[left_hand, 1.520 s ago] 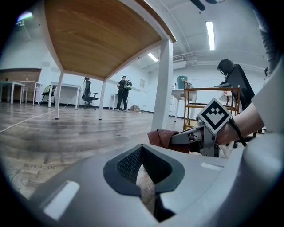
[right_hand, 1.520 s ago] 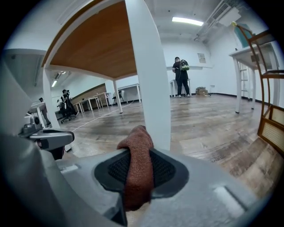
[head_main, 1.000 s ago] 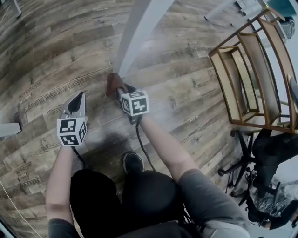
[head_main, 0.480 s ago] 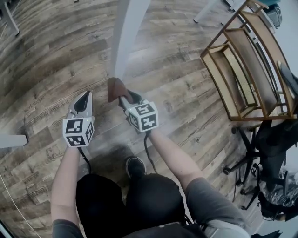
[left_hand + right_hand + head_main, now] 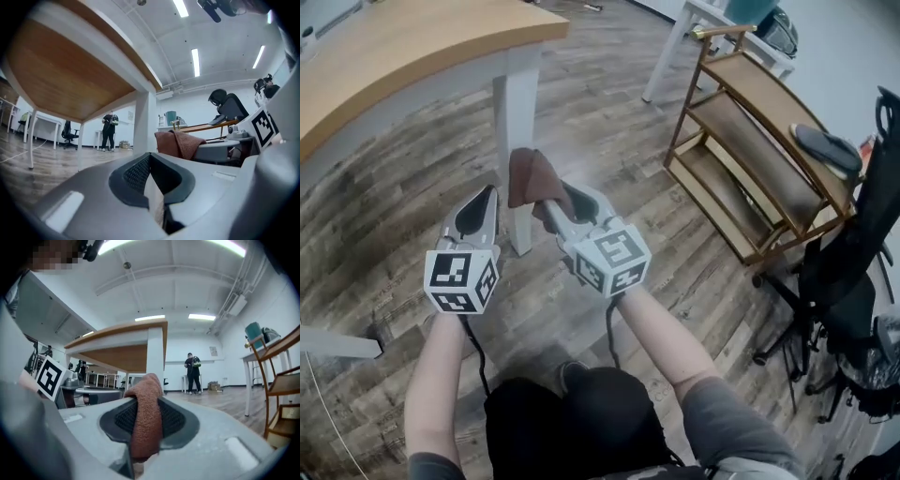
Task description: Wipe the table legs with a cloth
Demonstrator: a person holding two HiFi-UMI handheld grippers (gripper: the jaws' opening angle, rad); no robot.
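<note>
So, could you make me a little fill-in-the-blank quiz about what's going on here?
The right tongs are clamped on a brown ____.
The left tongs are shut and hold ____.
The table leg ahead of both tongs is coloured ____.
Missing words: cloth; nothing; white.

My left gripper (image 5: 484,199): grey shell, black ribbed pads (image 5: 136,173).
My right gripper (image 5: 551,200): same grey shell.
Marker cubes (image 5: 460,278): white with black squares, behind the jaws.
Cables (image 5: 608,333): black, trailing rearward.
Clothes: grey short sleeves (image 5: 733,427), black trousers (image 5: 581,422).
</note>
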